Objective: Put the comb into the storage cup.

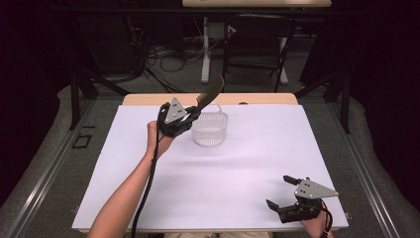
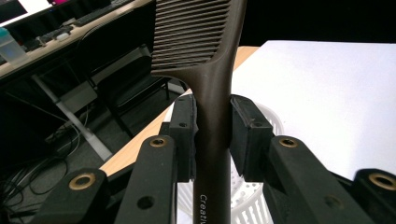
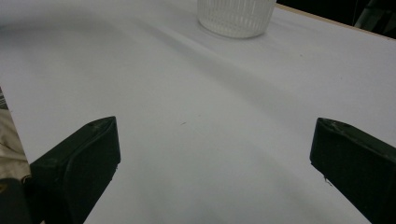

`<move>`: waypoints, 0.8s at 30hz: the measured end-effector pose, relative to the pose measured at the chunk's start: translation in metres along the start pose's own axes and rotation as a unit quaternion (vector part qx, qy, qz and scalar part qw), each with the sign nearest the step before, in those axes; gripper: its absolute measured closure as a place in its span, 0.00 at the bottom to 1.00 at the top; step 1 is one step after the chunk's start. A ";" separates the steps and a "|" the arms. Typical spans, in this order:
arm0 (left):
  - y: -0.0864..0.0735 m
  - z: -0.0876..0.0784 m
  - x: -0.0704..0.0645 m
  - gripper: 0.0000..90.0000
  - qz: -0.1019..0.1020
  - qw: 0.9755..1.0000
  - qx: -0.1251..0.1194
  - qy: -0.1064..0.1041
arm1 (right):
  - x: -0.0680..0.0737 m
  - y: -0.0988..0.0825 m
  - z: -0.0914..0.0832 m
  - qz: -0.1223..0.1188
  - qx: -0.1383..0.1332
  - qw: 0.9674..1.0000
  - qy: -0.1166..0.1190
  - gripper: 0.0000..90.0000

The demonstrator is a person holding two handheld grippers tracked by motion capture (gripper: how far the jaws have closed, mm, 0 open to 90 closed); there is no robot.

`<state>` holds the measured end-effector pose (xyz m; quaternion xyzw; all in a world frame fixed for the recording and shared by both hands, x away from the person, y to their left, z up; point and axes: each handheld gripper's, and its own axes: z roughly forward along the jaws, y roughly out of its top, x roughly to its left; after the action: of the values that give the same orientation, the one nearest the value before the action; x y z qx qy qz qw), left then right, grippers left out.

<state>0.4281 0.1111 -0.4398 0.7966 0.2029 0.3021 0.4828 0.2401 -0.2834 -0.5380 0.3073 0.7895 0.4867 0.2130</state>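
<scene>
We see the left gripper (image 2: 212,135) clamped narrow on a dark comb's (image 2: 205,60) handle just above the white basket (image 1: 209,128), while the right gripper (image 1: 281,192) gapes wide, well apart from that basket.

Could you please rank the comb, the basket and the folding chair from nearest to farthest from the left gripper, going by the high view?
1. Comb: clamped by its handle in the left gripper, teeth pointing up and away.
2. Basket: on the white table just right of that gripper.
3. Folding chair: on the floor beyond the table's far edge.
</scene>
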 end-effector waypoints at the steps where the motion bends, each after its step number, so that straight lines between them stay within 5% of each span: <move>1: 0.000 0.001 0.000 0.80 0.001 1.000 0.001 -0.001 | 0.000 0.000 0.000 0.000 0.000 1.000 -0.001 0.01; 24: 0.002 0.012 0.000 0.80 0.019 1.000 -0.016 -0.001 | 0.000 0.000 -0.001 -0.002 -0.002 1.000 -0.002 0.02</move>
<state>0.4369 0.1023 -0.4420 0.7929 0.1824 0.3132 0.4899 0.2396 -0.2838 -0.5378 0.3066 0.7888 0.4868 0.2164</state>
